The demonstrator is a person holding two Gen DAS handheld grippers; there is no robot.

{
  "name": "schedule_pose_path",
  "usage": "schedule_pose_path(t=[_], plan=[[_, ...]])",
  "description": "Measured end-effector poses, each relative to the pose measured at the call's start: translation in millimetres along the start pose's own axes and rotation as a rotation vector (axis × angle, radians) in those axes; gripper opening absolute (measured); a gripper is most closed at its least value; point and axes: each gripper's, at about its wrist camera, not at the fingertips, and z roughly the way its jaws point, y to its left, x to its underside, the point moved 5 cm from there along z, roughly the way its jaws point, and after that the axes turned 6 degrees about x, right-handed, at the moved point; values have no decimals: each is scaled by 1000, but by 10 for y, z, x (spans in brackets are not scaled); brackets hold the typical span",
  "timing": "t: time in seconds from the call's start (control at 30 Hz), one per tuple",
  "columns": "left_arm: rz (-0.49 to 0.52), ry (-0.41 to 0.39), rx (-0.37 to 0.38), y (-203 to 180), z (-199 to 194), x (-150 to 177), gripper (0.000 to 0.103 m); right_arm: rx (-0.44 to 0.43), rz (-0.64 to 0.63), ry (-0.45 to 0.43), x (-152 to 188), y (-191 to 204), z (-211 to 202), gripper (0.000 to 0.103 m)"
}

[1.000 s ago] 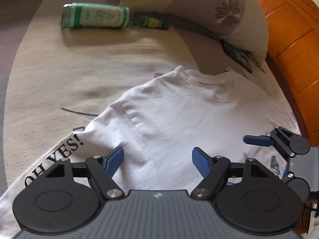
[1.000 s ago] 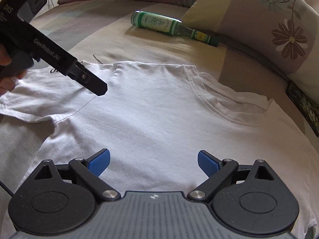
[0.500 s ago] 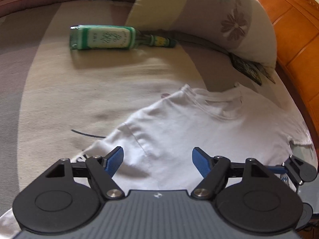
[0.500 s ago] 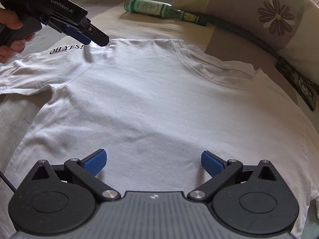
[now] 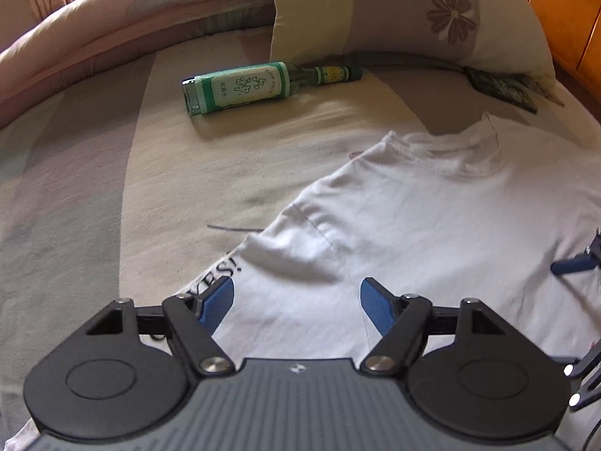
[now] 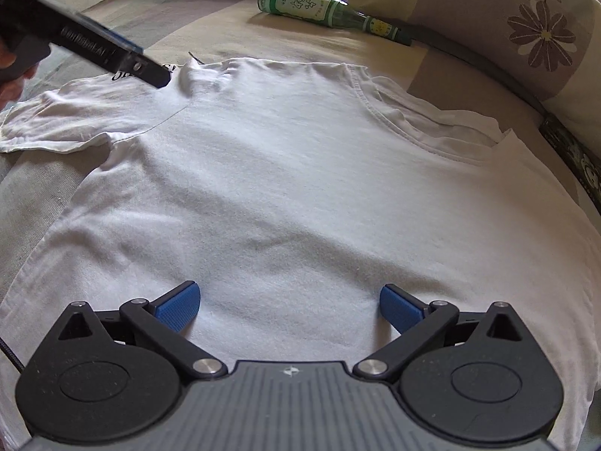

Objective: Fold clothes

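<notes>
Both jaws are spread wide over the white T-shirt (image 6: 300, 195); the sleeve print (image 5: 221, 276) is partly hidden behind the left gripper (image 5: 296, 300), while the right gripper (image 6: 289, 306) grips nothing.

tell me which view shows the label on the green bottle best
The left wrist view. There the green bottle lies side-on and near enough that the characters on its white label show clearly. In the right wrist view the same bottle sits farther off near the top edge, so its label looks smaller and harder to read.

Matt white cotton T-shirt (image 6: 300, 188), glossy green glass bottle (image 5: 244, 86), soft striped cloth bedsheet (image 5: 112, 188), polished wooden headboard (image 5: 563, 7)
</notes>
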Motion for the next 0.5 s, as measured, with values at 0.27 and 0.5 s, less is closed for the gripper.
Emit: schedule_pose_path(t=[0.27, 0.5], plan=[[-161, 45, -81, 30, -56, 714, 79, -17, -36, -25, 32, -5, -3, 103], [-186, 39, -127, 157, -342, 756, 79, -19, -51, -20, 24, 9, -7, 103]])
